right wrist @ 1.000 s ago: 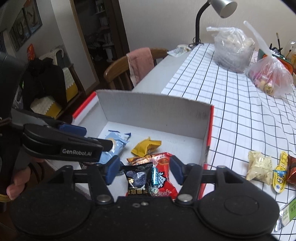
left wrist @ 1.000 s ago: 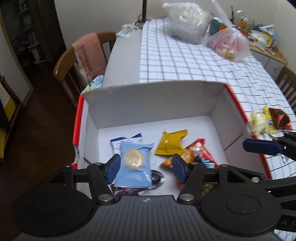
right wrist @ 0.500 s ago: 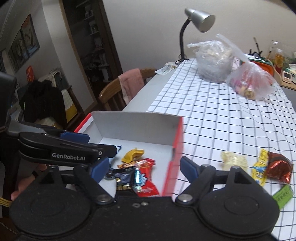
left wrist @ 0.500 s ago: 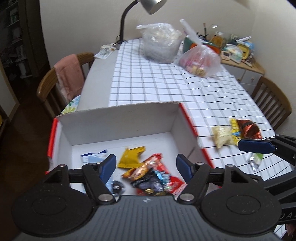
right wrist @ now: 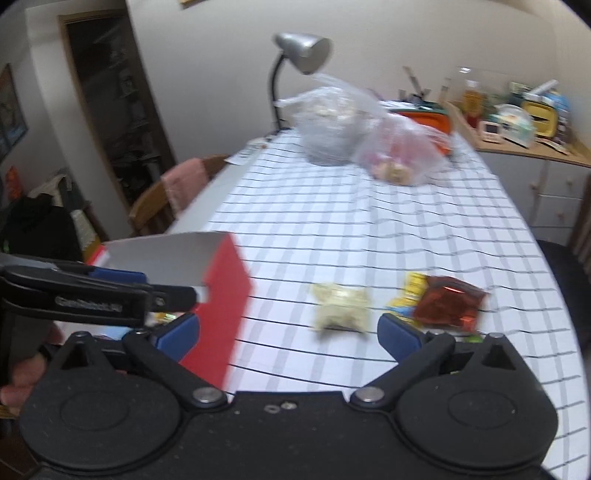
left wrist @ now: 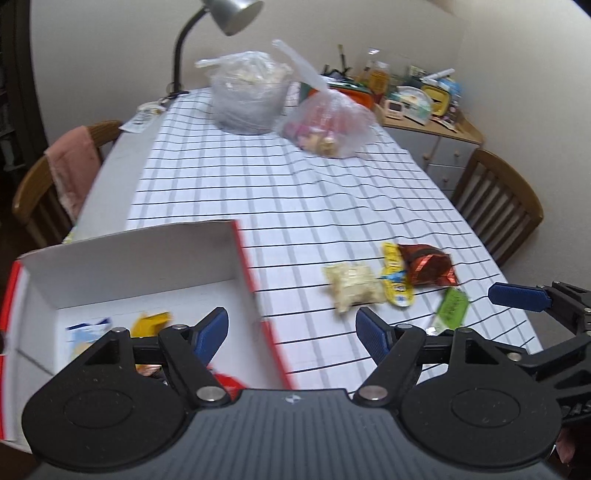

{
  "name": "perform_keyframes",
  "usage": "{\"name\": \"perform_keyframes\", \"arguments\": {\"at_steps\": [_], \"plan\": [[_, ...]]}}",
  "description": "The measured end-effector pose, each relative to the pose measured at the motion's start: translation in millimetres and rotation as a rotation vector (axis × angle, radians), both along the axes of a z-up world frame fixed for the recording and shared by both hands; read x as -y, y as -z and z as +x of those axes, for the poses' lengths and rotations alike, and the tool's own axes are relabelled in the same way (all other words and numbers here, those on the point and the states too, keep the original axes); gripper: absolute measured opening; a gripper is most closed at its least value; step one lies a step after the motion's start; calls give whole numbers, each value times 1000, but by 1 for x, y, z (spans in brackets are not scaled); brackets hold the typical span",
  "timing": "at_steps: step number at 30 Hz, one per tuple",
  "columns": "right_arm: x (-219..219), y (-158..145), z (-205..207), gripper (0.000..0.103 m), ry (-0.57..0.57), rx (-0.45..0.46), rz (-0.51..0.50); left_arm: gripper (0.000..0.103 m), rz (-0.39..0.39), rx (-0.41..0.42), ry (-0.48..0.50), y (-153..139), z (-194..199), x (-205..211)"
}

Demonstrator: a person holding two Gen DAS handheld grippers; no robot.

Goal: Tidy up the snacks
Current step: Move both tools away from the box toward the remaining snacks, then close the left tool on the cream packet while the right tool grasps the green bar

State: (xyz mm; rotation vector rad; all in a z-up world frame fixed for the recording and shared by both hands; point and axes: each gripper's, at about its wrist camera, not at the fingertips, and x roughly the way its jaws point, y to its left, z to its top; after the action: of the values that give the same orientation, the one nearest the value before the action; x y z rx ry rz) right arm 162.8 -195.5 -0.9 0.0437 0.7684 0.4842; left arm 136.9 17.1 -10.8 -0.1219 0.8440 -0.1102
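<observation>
A white box with red outer sides point(left wrist: 147, 258) point(right wrist: 225, 291) sits at the table's near left and holds several snack packets, among them a yellow one point(left wrist: 151, 321). Loose snacks lie on the checked cloth to its right: a pale packet point(left wrist: 352, 286) point(right wrist: 340, 306), a yellow packet point(left wrist: 395, 280), a red-brown foil packet point(left wrist: 428, 264) point(right wrist: 447, 302) and a small green packet point(left wrist: 452, 306). My left gripper point(left wrist: 291, 332) is open and empty over the box's right wall. My right gripper point(right wrist: 288, 332) is open and empty, near the pale packet.
Two clear plastic bags of snacks point(left wrist: 251, 96) point(left wrist: 328, 125) and a desk lamp point(left wrist: 221, 22) stand at the far end of the table. Wooden chairs stand at the left point(left wrist: 48, 192) and right point(left wrist: 498, 203). A cluttered sideboard point(left wrist: 424, 107) is behind.
Both grippers have swung right, from over the box's contents toward the loose snacks on the cloth. Both stay open and empty.
</observation>
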Motion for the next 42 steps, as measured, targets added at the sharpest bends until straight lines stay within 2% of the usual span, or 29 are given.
{"name": "perform_keyframes", "arguments": {"at_steps": [7, 19, 26, 35, 42], "plan": [[53, 19, 12, 103, 96, -44, -42, 76, 5, -23, 16, 12, 22, 52], [103, 65, 46, 103, 197, -158, -97, 76, 42, -135, -67, 52, 86, 101], [102, 88, 70, 103, 229, -218, -115, 76, 84, -203, -102, 82, 122, 111], [88, 117, 93, 102, 262, -305, -139, 76, 113, -250, -107, 105, 150, 123], [76, 126, 103, 100, 303, -318, -166, 76, 118, -289, -117, 120, 162, 124]]}}
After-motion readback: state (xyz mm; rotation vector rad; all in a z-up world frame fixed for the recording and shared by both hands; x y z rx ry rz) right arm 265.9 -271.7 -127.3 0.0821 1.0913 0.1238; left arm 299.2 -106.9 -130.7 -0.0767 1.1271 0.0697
